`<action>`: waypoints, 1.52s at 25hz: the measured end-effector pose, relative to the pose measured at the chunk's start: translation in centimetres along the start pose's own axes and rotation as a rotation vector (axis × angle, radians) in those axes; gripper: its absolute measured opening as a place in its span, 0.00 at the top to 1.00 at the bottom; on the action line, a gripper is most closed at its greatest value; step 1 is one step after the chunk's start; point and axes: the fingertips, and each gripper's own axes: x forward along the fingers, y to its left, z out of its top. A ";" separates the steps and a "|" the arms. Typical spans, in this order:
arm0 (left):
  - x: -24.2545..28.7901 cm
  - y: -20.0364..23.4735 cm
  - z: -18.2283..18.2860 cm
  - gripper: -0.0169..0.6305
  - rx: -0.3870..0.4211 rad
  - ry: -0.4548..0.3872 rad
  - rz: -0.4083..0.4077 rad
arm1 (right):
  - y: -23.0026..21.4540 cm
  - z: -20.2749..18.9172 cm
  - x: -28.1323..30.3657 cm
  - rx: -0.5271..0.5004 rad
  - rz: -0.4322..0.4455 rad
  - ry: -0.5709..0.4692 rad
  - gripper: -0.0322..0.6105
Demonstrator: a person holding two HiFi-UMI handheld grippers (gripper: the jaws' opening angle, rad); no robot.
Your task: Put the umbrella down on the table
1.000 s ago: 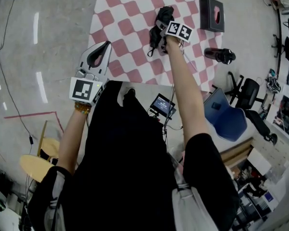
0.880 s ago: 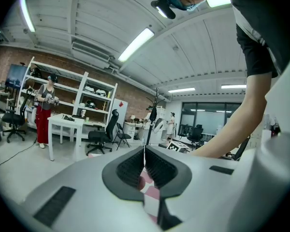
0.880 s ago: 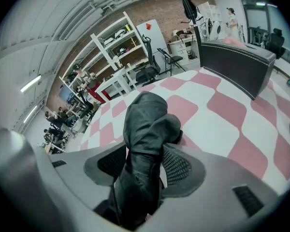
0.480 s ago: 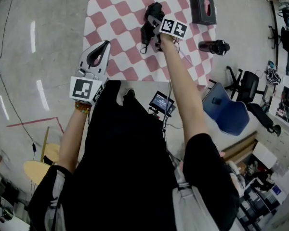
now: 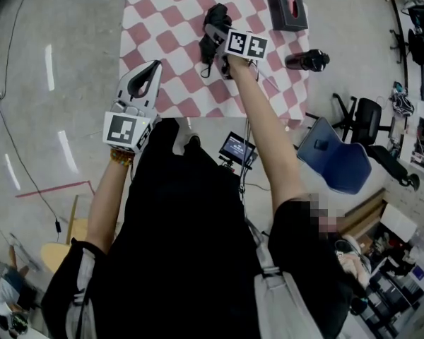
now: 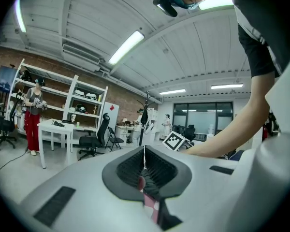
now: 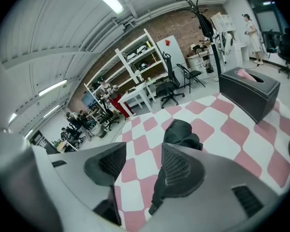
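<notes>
A black square tissue box (image 5: 286,7) with a pink tissue in its slot stands on a pink-and-white checked cloth (image 5: 162,27). A dark bottle (image 5: 305,60) lies on its side at the cloth's right edge, apart from the box. On the grey floor (image 5: 71,62) stand a blue plastic chair (image 5: 333,164), a small lit screen (image 5: 237,149) and a black office chair (image 5: 371,119).

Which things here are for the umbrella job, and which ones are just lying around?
For the job:
- umbrella, lying on the checked table
- right gripper, jaws apart just above the umbrella

Just lying about:
- black tissue box on the table
- dark bottle on its side near the table's edge
- blue chair on the floor
- left gripper, shut, holding nothing
</notes>
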 end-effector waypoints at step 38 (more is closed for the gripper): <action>2.7 -8.5 7.3 0.95 0.195 -0.051 -0.105 | 8.6 6.8 -17.9 -0.229 0.193 -0.330 0.61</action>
